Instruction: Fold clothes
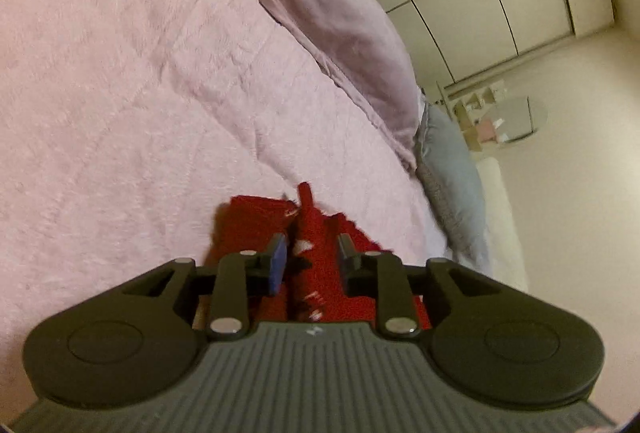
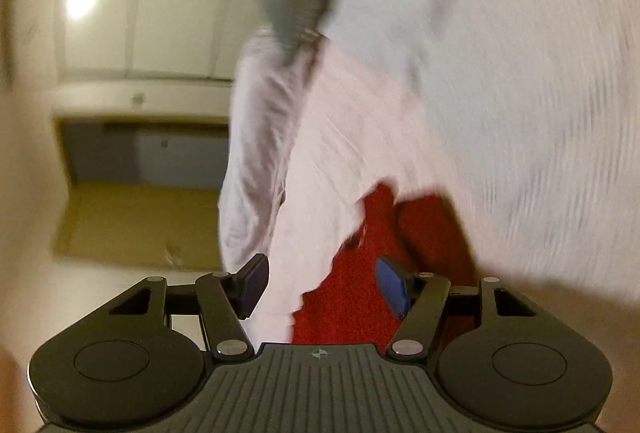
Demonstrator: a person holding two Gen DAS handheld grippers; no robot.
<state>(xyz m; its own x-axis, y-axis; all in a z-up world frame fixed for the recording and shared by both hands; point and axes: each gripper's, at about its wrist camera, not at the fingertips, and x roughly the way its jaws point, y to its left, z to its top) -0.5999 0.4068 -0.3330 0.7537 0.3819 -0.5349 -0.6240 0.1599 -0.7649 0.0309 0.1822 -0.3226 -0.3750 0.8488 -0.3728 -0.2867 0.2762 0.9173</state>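
My left claw (image 1: 310, 257) stands apart around a raised ridge of the red garment (image 1: 256, 229), low centre of frame on the pink bed (image 1: 120, 93). My right claw (image 2: 320, 283) gapes over it. Next: pinch that ridge, I judge.

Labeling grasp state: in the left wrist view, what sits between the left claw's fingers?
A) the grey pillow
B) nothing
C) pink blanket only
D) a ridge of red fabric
D: a raised ridge of the red garment runs up between the fingers of the left claw, which are apart either side of it, over the pink blanket.
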